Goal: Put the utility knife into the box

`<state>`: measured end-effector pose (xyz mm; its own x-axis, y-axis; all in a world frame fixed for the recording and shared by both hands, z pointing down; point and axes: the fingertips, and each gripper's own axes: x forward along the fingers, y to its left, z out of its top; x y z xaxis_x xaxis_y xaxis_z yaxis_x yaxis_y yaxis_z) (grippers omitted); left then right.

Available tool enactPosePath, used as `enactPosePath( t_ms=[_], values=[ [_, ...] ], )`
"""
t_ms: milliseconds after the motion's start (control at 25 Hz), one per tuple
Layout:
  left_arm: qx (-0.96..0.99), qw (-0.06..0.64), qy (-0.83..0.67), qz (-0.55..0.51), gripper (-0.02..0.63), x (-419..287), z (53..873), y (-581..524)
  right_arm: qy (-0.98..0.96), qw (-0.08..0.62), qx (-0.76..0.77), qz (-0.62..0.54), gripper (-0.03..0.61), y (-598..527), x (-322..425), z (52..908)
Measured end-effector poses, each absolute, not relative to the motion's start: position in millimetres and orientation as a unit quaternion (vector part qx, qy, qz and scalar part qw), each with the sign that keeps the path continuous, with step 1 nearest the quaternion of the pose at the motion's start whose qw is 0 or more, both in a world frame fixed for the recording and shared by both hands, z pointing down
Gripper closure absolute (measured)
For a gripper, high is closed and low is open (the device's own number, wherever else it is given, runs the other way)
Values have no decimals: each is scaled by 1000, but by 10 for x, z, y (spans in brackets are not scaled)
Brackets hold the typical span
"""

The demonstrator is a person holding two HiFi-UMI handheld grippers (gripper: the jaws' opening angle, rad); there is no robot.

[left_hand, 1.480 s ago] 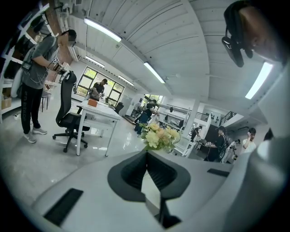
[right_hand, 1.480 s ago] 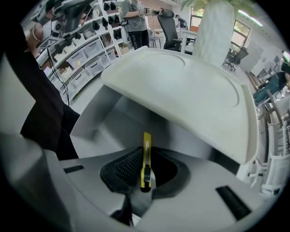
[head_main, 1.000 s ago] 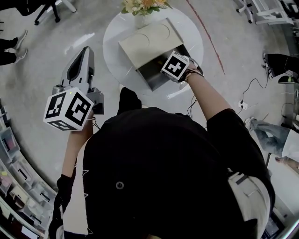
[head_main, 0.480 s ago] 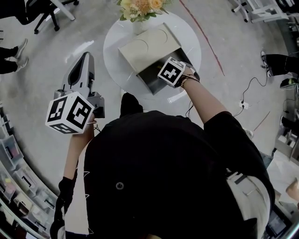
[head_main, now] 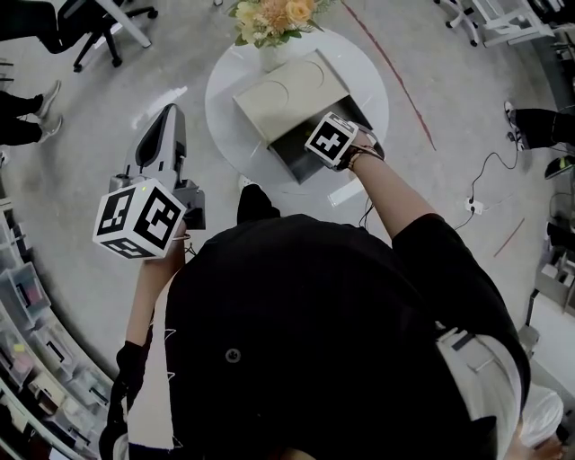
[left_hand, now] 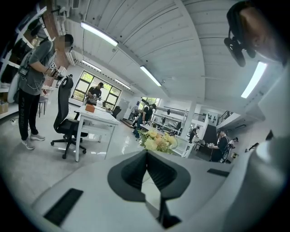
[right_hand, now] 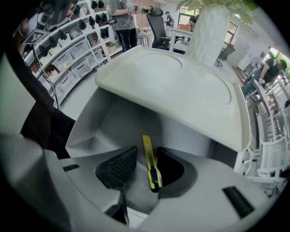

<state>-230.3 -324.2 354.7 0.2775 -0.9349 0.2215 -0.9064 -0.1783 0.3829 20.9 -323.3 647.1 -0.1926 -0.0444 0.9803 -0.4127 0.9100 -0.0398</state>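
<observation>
A yellow utility knife (right_hand: 149, 153) stands tilted inside the open grey box (right_hand: 129, 115), under its raised beige lid (right_hand: 181, 86). My right gripper (right_hand: 141, 164) reaches into the box mouth, and its jaws are opening around the knife. The knife rests near the right-hand jaw, with a clear gap to the left pad (right_hand: 118, 168). In the head view the right gripper's marker cube (head_main: 331, 139) covers the jaws and the knife at the box (head_main: 292, 90). My left gripper (head_main: 165, 121) hangs shut and empty, left of the round white table (head_main: 225, 99).
A vase of flowers (head_main: 269, 20) stands at the table's far edge behind the box, and the white vase (right_hand: 208, 27) rises just past the lid. Office chairs (head_main: 99, 22), desks and people stand around. Storage shelves (head_main: 27, 305) line the left side.
The right gripper has edged slightly left at the box opening. The left gripper has barely moved.
</observation>
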Motion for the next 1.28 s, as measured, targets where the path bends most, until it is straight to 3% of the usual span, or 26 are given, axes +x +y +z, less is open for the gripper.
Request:
enactPosePath(
  t_ms=[400, 560, 640, 1280],
  values=[
    [772, 218, -596, -37, 603, -2182, 3485, -3177, -775, 546, 246, 204, 452, -3433, 289, 6180],
    [780, 210, -589, -39, 603, -2026, 3417, -3161, -794, 490, 296, 205, 513, -3553, 304, 5874],
    [784, 207, -584, -39, 603, -1929, 3378, -3145, -802, 457, 328, 202, 572, -3626, 334, 5677],
    [798, 183, -572, -46, 603, -1240, 3190, -2929, -894, 135, 382, 190, 574, -3647, 180, 3855]
  ],
)
